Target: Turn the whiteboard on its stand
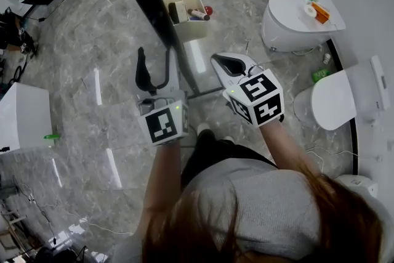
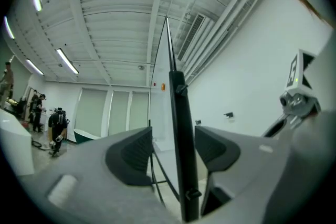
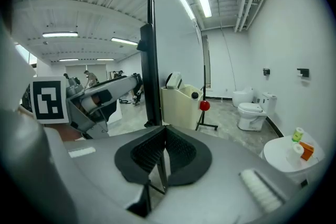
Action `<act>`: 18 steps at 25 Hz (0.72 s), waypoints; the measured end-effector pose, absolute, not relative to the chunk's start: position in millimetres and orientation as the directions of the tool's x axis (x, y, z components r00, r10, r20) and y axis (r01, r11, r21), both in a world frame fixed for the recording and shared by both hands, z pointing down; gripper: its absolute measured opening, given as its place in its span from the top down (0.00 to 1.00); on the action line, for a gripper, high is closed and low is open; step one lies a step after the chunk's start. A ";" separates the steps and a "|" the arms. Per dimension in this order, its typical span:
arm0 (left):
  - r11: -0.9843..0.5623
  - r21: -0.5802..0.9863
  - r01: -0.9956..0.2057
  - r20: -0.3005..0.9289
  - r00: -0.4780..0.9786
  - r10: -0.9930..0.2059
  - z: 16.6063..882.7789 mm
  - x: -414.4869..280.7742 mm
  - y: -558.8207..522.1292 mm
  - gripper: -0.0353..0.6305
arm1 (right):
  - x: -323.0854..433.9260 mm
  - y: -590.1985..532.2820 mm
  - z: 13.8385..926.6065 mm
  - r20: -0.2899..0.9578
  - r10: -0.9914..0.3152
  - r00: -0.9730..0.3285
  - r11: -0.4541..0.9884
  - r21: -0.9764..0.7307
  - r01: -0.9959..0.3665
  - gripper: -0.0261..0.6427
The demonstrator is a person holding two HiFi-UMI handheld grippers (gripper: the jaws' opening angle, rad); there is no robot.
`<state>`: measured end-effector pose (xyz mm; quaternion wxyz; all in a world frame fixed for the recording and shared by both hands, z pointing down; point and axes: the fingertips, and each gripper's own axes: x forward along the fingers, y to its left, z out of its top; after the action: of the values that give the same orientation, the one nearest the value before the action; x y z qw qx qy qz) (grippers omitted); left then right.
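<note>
- Two hand-held grippers work at the whiteboard [image 3: 176, 50]. It stands upright on the floor [image 1: 92, 40], edge-on in the head view, and runs from that view's top edge down to a spot between the grippers.
- Whiteboard: a flat, smooth white panel in a thin black frame, carried on the stand's thicker black post [image 3: 147, 81].
- Left gripper [image 2: 172, 136]: jaws apart. The black frame bar stands between the two ribbed dark pads [image 2: 131, 157] with a gap on each side. Neither pad presses on it.
- Right gripper [image 3: 163, 131]: jaws closed, ribbed black pads meeting at the tips. In the head view it lies just to the right of the whiteboard and apart from it.
- Gripper bodies: matte grey moulded shells in both gripper views.
- Marker cubes: the left cube [image 1: 163, 124] and the right cube [image 1: 258, 98] carry black-and-white square patterns. The patterns are blocks, not readable lettering.
- Bin [image 1: 191, 32]: cream, rectangular and open-topped, just beside the post on the whiteboard's right side. It holds small items, and a red ball [image 1: 208, 10] sits at its far rim.
- Floor: glossy grey marble-pattern tiles showing streaks of reflected light.
- Toilets: white and rounded, along the floor's right edge. The farther toilet [image 1: 289, 24] has small rolls and an orange box [image 1: 319, 11] on its closed lid.
</note>
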<state>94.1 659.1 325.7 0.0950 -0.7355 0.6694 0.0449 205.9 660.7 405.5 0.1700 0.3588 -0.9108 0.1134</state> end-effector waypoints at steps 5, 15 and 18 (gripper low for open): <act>-0.049 -0.054 -0.997 -0.201 0.059 -0.978 320.4 104.7 712.8 0.82 | 214.6 685.7 398.9 0.333 -0.616 -0.714 0.734 -0.085 -0.674 0.96; -0.088 -0.013 -0.996 -0.105 0.089 -0.990 348.7 151.6 767.7 0.96 | 219.6 735.2 383.8 0.244 -0.580 -0.777 0.784 -0.090 -0.614 0.96; -0.104 -0.008 -0.995 -0.105 0.104 -0.989 346.9 160.4 769.4 0.95 | 216.3 739.1 378.4 0.224 -0.570 -0.791 0.795 -0.094 -0.599 0.96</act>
<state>160.4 769.4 346.9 0.0381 -0.7419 0.6684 0.0365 216.3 739.1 378.4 0.0924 0.3099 -0.9429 0.0800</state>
